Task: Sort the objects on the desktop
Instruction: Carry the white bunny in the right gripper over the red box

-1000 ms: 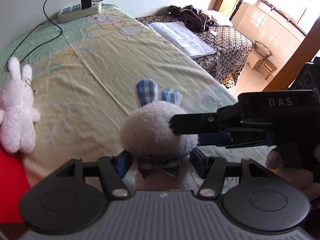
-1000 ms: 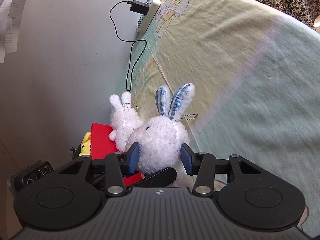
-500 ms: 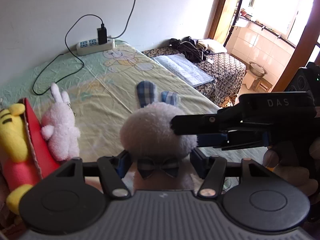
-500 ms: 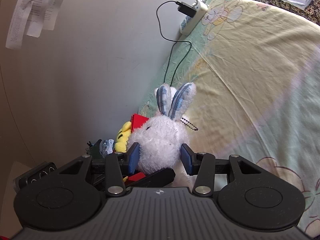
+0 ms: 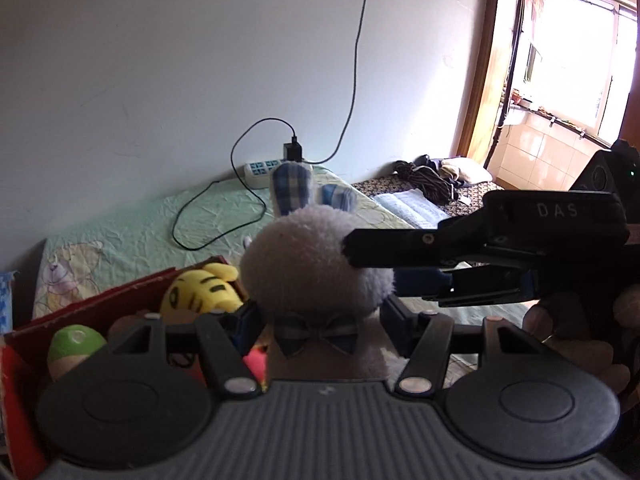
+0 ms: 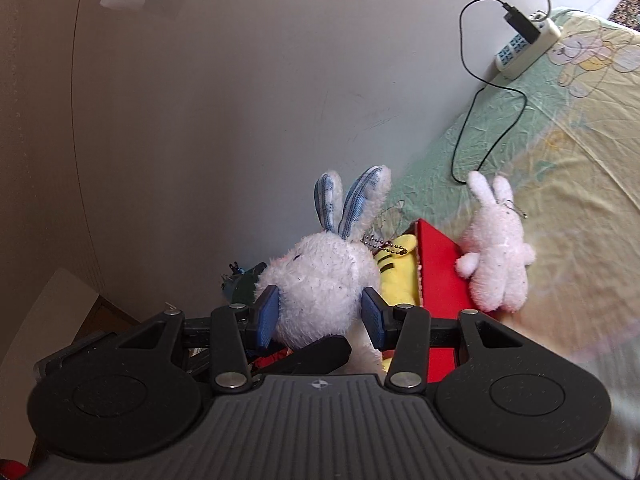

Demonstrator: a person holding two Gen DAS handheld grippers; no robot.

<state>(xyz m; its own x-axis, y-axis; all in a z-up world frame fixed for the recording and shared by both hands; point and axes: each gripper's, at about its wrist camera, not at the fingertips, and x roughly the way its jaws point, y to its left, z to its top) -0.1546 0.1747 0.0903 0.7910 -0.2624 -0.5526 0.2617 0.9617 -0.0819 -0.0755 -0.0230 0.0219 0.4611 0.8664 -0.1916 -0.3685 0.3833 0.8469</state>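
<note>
both my left claw (image 5: 320,320) and my right claw (image 6: 320,312) pinch the white rabbit (image 6: 324,276), ears upright, held aloft with the red box (image 6: 440,276) just below and to its right.

Daylight flooding from the blown-out window (image 5: 576,60) far right, dim grey wall (image 6: 200,120) on the left, plush fronts backlit and shadowed, strong fisheye curving at edges, slight blur on right bedsheet (image 6: 580,240)
</note>
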